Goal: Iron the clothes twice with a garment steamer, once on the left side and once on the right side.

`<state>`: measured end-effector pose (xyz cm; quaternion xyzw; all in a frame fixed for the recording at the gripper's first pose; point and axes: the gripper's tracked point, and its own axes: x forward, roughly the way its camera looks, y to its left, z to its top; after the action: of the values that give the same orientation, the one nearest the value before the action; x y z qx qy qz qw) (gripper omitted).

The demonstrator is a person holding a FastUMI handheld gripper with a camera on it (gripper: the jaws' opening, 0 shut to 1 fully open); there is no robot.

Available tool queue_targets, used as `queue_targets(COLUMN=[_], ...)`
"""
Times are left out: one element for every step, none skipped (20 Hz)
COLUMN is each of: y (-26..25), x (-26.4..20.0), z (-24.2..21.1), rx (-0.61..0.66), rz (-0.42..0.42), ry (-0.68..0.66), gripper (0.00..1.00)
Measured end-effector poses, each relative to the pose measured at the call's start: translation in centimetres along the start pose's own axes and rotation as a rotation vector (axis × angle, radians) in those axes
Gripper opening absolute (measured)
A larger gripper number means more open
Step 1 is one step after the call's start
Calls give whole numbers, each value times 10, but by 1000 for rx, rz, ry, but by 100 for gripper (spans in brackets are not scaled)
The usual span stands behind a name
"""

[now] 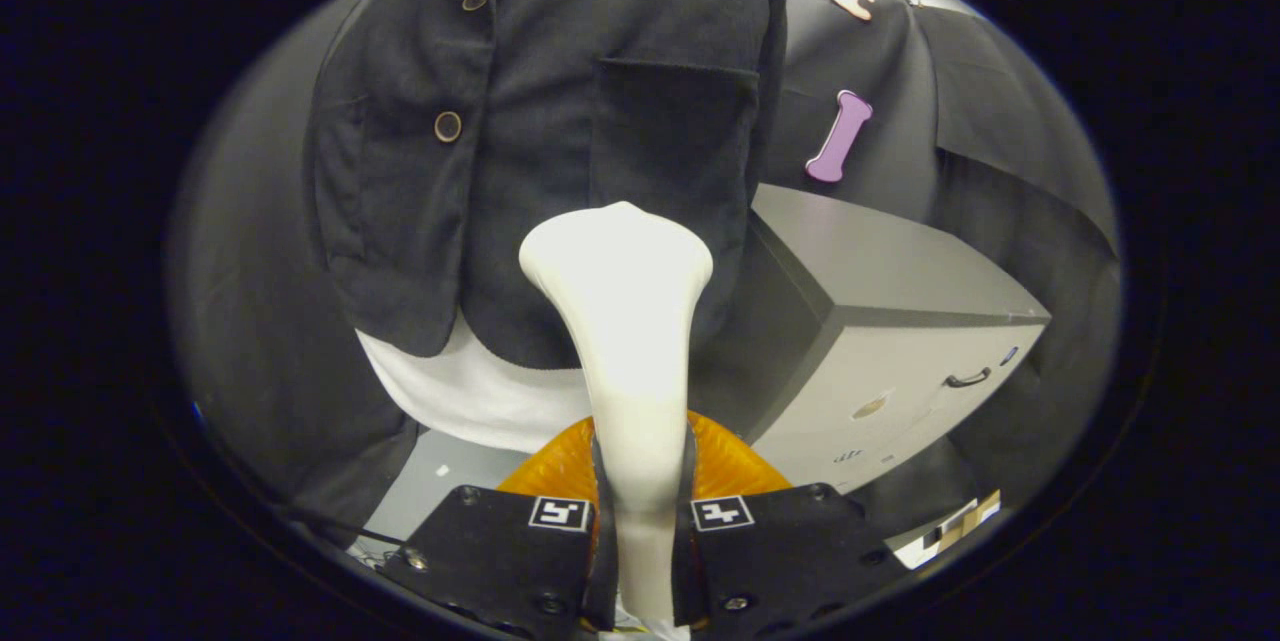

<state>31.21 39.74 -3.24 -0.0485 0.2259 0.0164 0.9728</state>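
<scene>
Gripper [642,521] clamped tight on the white garment steamer [625,321], 1 finger on each side of its handle, both pressing in. Steamer runs up from between the fingers and flares out into a wide head, sitting right in front of the lower edge of the dark jacket [560,121]. Can't tell if the head is actually touching the fabric or just hovering close.

Jacket hanging straight ahead beyond the fingers, over a white form [470,396] that pokes out below the hem. 2 brown buttons [448,126] visible up the front opening, plus a patch pocket [675,136] directly above the steamer head. So steamer head parked on the pocket side of the jacket, below the pocket, near the hem.

Orange ribbed thing [730,461] just behind the fingers, either side of the handle, not sure what exactly. Looks pleated.

Grey cabinet [900,321] just beside the jacket on the pocket side, with a small dark drawer handle [968,379] on its front face. Dark cloth wall behind everything.
</scene>
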Motion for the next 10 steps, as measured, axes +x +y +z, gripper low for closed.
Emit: queue_targets(y=[1,0,-1,-3,-6,-6,-7,-6,-4,-2], x=[0,-1,-3,-8,-14,-20,-28,-35,-44,-53], z=[0,0,2,6,9,14,20,25,32,40], rx=[3,2,7,9,10,12,14,15,20,18], rz=[3,3,5,6,7,11,14,20,30,34], ry=[-2,-3,-9,-17,-26,-36,-45,-53,-68,-77], gripper=[24,24,24,24,24,24,24,24,24,24])
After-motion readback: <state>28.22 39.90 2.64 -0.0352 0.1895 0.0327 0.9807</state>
